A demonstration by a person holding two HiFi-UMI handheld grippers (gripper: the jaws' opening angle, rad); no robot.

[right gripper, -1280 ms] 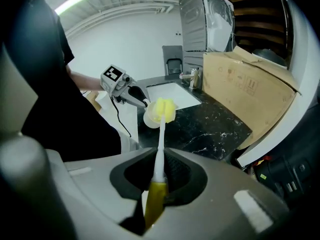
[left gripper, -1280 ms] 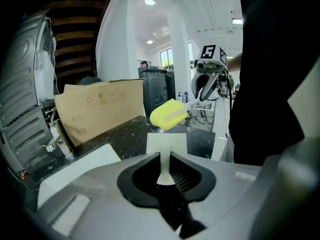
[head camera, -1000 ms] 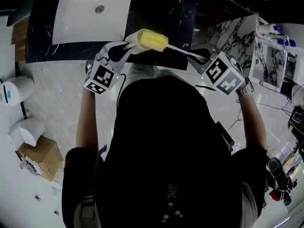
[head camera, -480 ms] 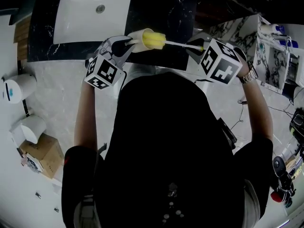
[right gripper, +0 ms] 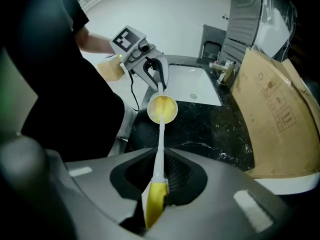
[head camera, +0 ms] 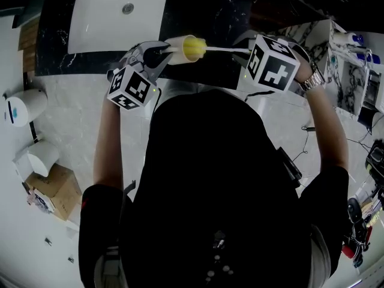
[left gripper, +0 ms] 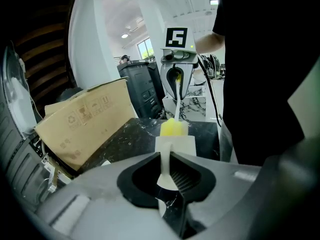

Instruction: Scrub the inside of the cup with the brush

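Observation:
A white cup (head camera: 174, 43) lies on its side over the black counter, held at its wall by my left gripper (head camera: 157, 54), which is shut on it; the jaws have just closed a little tighter. The brush's yellow sponge head (head camera: 193, 47) sits in the cup's mouth. Its thin white handle (head camera: 225, 50) runs right to my right gripper (head camera: 241, 51), shut on it. In the right gripper view the handle (right gripper: 159, 159) passes between the jaws to the cup (right gripper: 162, 109). In the left gripper view the cup (left gripper: 176, 143) and sponge (left gripper: 174, 128) are just beyond the jaws.
A white sink (head camera: 117, 17) is set in the black marble counter (head camera: 225, 11) at the far left. A flattened cardboard box (right gripper: 280, 114) leans on the counter beyond the faucet (right gripper: 225, 71). White bins (head camera: 24, 110) and a small box (head camera: 57, 194) stand on the floor at left.
The right gripper has moved left and rolled, pushing the sponge head further into the cup. The left gripper has shifted slightly right with the cup.

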